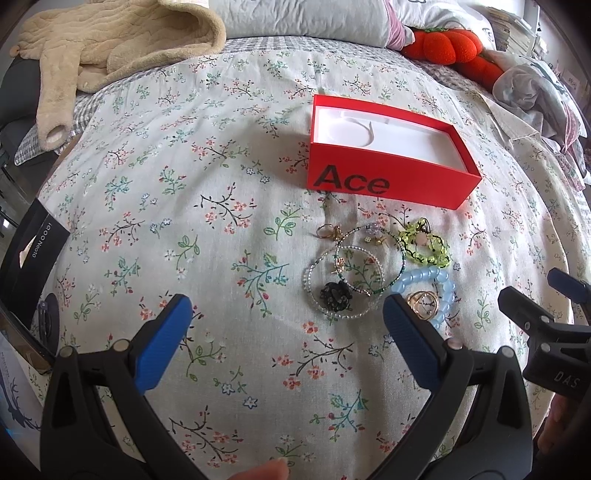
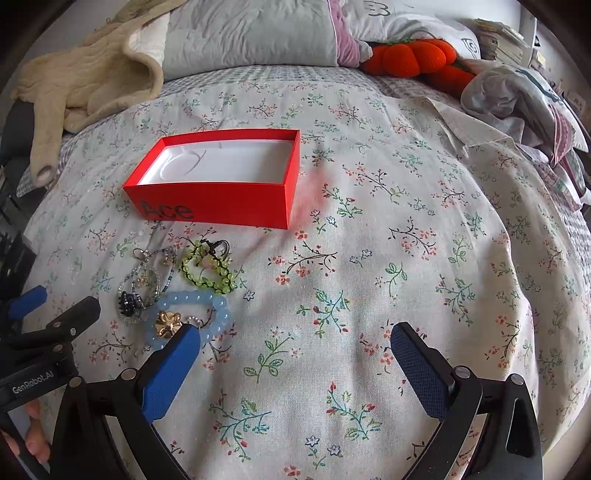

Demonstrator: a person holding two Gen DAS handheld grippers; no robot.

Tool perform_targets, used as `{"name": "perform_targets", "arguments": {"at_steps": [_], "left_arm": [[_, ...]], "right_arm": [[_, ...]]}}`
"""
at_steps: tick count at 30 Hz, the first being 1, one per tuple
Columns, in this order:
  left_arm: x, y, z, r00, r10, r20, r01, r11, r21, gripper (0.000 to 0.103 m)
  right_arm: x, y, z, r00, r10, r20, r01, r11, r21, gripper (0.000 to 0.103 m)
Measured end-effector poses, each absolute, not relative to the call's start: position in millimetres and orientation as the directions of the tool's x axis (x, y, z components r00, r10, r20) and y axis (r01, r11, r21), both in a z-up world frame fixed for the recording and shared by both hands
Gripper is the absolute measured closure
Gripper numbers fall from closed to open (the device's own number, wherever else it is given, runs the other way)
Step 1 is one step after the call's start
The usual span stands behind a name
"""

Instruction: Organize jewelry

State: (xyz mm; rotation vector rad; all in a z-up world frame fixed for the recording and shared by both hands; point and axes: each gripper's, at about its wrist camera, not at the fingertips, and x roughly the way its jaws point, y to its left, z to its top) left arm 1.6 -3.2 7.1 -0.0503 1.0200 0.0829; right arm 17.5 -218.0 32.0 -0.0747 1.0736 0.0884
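- On the bed, over a pale floral-print bedspread (image 1: 155, 206), an open red cardboard box (image 1: 384, 181) printed "Ace" in black sits with a bare white moulded insert; nothing lies inside it.
- Just in front of the box's printed side lies a small cluster of jewelry, all resting on the bedspread.
- A light-blue translucent bead bracelet (image 1: 443, 284) lies nearest the claws, with a gold flower-shaped ring (image 1: 423, 303) lying inside its loop.
- A yellow-green bead bracelet on black cord (image 1: 428, 245) lies just beyond the blue one, toward the box.
- Two thin seed-bead bracelets in green and clear beads (image 1: 354, 269) overlap each other beside these; a dark beaded charm (image 1: 335, 295) rests on the nearer loop.
- A small gold ring (image 1: 327, 232) lies at the far edge of the cluster, near the box.
- The left claw (image 1: 286, 332) hovers above the bedspread with its blue-padded jaws spread wide and holding nothing; its right pad sits in front of the blue bracelet.
- The right claw (image 2: 295, 354) is likewise wide apart and empty, its left pad overlapping the blue bracelet in view; contact cannot be told.
- A beige fleece garment (image 1: 110, 40), grey quilted pillows (image 1: 303, 18) and an orange plush pumpkin (image 1: 447, 44) lie at the far end of the bed.
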Motion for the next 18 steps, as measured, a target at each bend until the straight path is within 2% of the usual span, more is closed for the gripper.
{"name": "perform_targets", "arguments": {"at_steps": [18], "left_arm": [[1.9,-1.6,11.5,0.533,0.056,-0.844,-0.09,0.996,0.01,0.0]], "right_arm": [[17.7,-217.1,31.9,0.475,0.035,-0.88,-0.108,0.994,-0.019,0.0]]}}
